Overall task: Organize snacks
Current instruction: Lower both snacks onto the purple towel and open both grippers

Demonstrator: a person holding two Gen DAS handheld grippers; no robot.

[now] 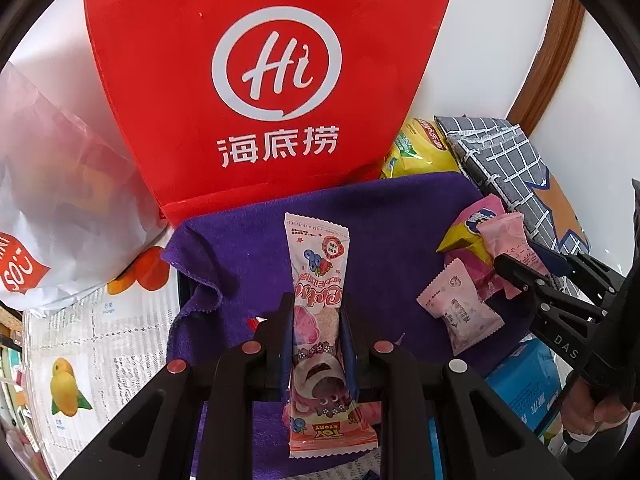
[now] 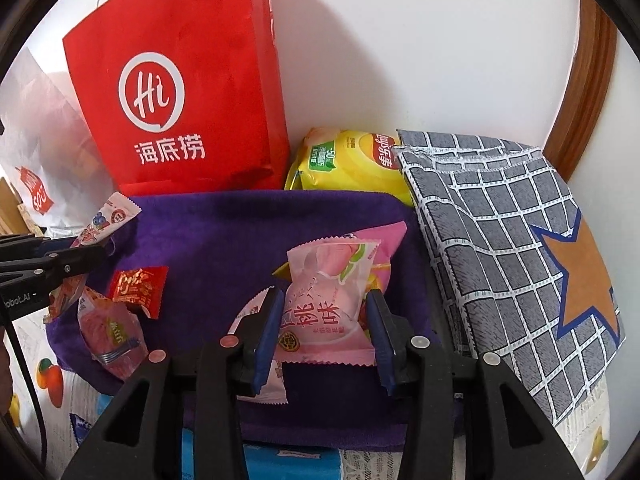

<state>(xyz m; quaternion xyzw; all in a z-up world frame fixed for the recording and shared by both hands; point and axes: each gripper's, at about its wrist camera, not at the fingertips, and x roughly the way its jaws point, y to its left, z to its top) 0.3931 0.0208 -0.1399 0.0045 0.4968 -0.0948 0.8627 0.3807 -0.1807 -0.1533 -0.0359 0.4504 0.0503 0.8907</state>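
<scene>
Left wrist view: left gripper (image 1: 316, 332) clamps a long pink Lotso snack bar (image 1: 318, 320) above the purple towel (image 1: 380, 216). Right gripper (image 2: 326, 326) pinches a pink peach-flavour packet (image 2: 328, 308) over the same towel, red Haidilao bag (image 2: 176, 96) standing behind the towel, checked cloth pouch (image 2: 500, 240) right of it.

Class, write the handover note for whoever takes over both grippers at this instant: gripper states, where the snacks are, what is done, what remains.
Left gripper: shut on the long pink snack stick, held above the purple towel.
Right gripper: shut on the pink peach-flavour packet.
Loose on the towel: small red packet, pink wrapped snack, white-pink sachet.
Yellow chip bag sits behind, beside the red bag.
Done: two snacks picked. Left: place both, then sort the rest.
</scene>
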